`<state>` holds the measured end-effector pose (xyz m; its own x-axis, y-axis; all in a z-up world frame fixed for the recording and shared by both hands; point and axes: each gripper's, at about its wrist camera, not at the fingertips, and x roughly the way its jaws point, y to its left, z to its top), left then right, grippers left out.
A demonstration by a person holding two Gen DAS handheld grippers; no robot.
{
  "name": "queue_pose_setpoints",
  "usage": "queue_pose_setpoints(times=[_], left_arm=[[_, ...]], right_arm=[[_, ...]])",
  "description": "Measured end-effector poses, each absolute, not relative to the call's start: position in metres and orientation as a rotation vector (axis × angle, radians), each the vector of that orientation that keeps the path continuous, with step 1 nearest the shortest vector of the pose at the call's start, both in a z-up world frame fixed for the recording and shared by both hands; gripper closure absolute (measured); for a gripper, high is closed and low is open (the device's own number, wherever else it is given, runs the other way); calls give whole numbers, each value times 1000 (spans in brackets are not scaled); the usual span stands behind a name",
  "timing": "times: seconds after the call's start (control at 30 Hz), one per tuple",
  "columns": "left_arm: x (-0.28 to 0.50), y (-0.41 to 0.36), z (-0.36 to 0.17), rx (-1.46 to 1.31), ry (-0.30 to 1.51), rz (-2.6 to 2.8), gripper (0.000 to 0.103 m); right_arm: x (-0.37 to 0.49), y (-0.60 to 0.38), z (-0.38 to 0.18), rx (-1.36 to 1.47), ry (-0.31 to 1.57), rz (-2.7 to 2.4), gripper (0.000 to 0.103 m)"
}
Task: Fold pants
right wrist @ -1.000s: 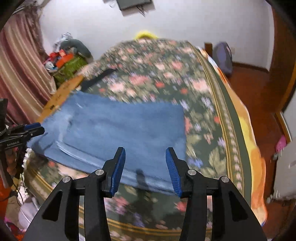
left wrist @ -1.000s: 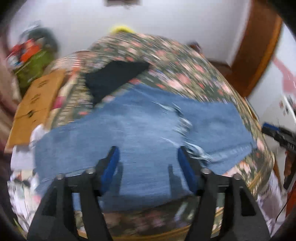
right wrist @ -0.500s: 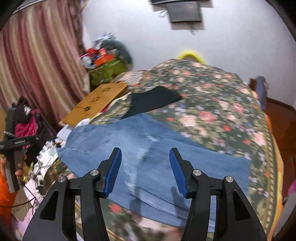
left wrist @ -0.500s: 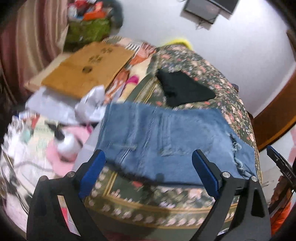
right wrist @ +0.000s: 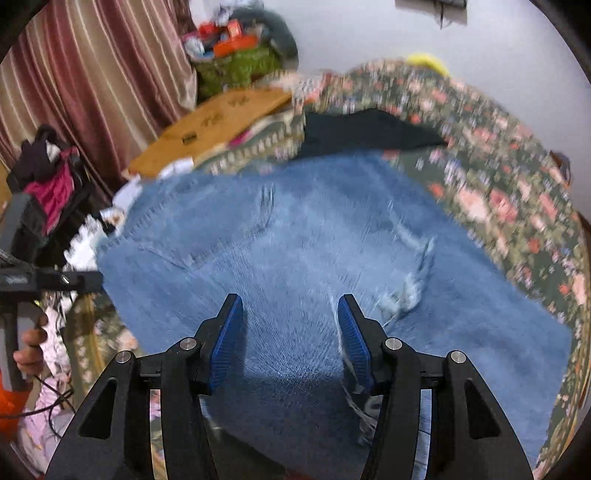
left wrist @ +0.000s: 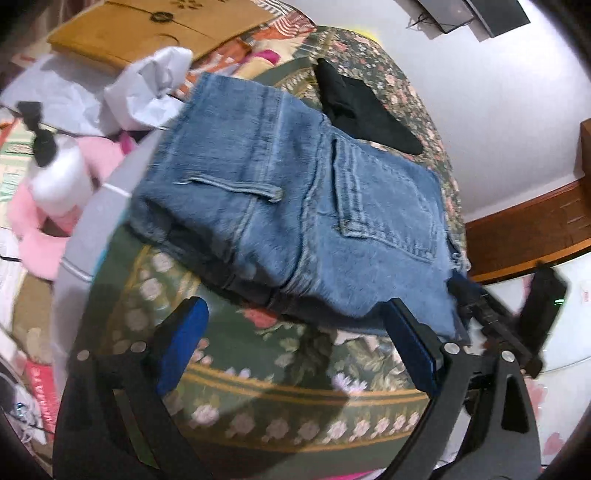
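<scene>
Blue denim pants (left wrist: 295, 206) lie flat on a floral bedspread (left wrist: 295, 406), waist end with back pockets toward the bed's left edge. My left gripper (left wrist: 295, 332) is wide open and empty, just short of the waist end's near edge. The right wrist view shows the pants (right wrist: 314, 240) spread across the bed, with a frayed rip near the knee. My right gripper (right wrist: 290, 332) is open and empty, low over the middle of the denim.
A black garment (left wrist: 362, 110) lies on the bed beyond the pants. A brown board (left wrist: 147, 26), white paper, a white bottle (left wrist: 59, 177) and pink cloth crowd the left side. Striped curtains (right wrist: 92, 74) and clutter stand at the left.
My left gripper swung from the pants' middle to the waist end and opened wider. My right gripper moved left and down, from the leg end to over the pants' middle.
</scene>
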<state>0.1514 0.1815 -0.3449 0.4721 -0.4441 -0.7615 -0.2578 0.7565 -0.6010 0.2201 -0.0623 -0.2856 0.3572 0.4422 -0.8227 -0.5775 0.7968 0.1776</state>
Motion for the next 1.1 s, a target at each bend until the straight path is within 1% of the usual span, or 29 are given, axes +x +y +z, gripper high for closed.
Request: queue_pose_setpoints(times=[0.07,0.17,0.33,0.37,0.4,0.47,0.5,0.6,0.67,0.83,0.9,0.97,1.1], left_arm=[[160,182,-352,-794,1102,-146,7],[169,184,-358,-838,1104,-136,2],[180,178,-359,-817,1084,-37,3],[182,176,-357,-802,1081,0,12],[182,178,-356,-780,1081,37,28],[184,178,-354,-758,1081,72,37],[183,182,-354,-768,1072,88,47],[183,193,-355,-798,1062,80,59],[182,191,-348,-762,1046,86,64],[187,161,-308,-505,975,144,77],[189,144,-284,-391,924,143,87],[190,130,-261,-300,873,144,88],[192,110,-218,-224,765,100,89]], right_arm=[[218,-63,-284,-162,1006,669,51],[217,-64,-284,-158,1010,677,50],[217,-65,-287,-141,1010,689,50],[217,-67,-287,-134,1010,692,50],[218,-65,-287,-133,1010,694,50],[218,-64,-287,-134,1008,697,50],[218,-65,-287,-133,1008,698,50],[218,-67,-288,-123,1008,705,50],[217,-68,-287,-114,1008,705,50],[215,-84,-276,-34,996,683,51],[211,-100,-263,18,957,670,51],[207,-120,-249,52,905,639,51],[202,-164,-232,99,851,557,51]])
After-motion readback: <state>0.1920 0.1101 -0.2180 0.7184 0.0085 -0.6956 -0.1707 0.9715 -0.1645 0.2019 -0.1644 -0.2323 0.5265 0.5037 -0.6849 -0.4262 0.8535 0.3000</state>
